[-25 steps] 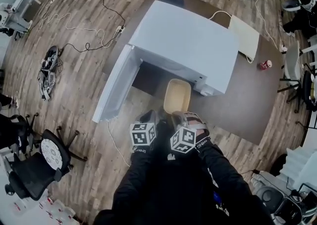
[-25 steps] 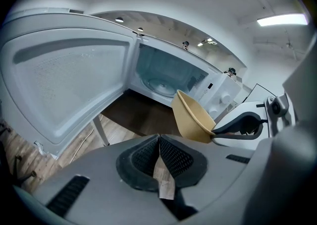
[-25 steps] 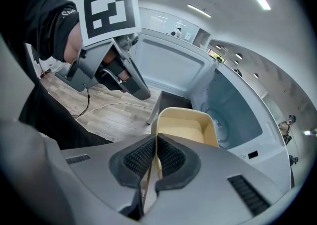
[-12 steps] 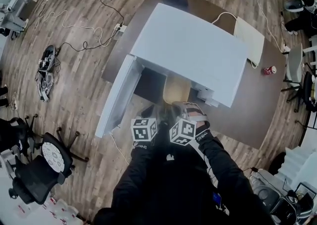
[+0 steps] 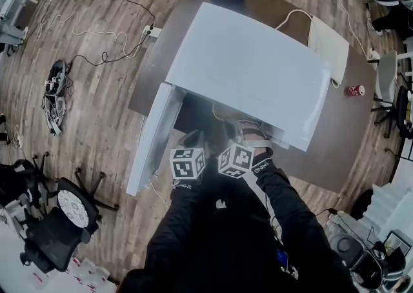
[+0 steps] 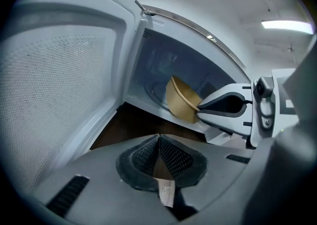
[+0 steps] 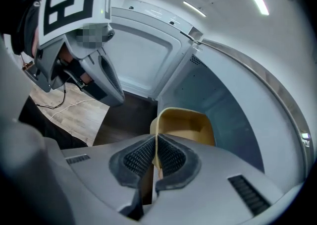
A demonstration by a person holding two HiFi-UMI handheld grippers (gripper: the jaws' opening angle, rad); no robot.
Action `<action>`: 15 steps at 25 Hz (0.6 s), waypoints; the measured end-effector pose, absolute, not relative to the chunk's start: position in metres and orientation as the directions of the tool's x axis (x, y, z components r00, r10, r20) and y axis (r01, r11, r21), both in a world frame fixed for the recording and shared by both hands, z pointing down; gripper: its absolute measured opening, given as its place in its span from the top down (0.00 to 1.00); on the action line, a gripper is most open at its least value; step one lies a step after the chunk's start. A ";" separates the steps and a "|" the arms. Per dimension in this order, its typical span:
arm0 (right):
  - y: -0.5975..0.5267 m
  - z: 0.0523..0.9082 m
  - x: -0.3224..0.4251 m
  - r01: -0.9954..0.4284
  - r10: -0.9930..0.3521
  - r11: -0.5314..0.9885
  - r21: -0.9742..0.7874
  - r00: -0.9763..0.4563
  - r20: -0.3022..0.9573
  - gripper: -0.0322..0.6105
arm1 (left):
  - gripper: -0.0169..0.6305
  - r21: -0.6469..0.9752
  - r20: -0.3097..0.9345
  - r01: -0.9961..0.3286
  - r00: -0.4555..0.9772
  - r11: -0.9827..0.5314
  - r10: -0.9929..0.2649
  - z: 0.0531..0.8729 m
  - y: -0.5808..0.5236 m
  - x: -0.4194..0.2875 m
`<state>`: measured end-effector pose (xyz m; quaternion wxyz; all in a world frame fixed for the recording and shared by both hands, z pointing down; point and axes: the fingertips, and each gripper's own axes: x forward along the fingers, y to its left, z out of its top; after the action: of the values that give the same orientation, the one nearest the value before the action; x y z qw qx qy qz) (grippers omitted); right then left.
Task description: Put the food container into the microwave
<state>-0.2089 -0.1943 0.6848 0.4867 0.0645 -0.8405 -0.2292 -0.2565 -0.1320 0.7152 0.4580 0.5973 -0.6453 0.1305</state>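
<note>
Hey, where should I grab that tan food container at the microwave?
Its thin near rim, from the open front of the microwave. The food container is open-topped, so one jaw slips inside the wall, as the right gripper pinches it now.

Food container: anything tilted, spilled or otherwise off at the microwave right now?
The food container looks tilted inside the microwave cavity, since the right gripper pinches it by one rim only. It looks empty, and no spill shows. The left gripper is shut on nothing.
</note>
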 end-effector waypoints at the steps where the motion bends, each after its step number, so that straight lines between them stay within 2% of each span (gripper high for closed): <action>1: -0.200 0.686 -0.212 0.110 -0.338 0.885 0.452 -0.516 0.787 0.90 | 0.92 0.381 0.747 -0.890 0.136 0.251 -0.651 0.717 -0.135 -0.258; 15: -0.241 0.705 -0.232 0.106 -0.376 0.874 0.475 -0.472 0.797 0.90 | 0.92 0.408 0.745 -0.882 0.173 0.235 -0.644 0.729 -0.161 -0.270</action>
<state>-0.2315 -0.2412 0.7055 0.5073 0.0821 -0.8243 -0.2376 -0.2695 -0.1609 0.7292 0.4691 0.6053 -0.6304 0.1272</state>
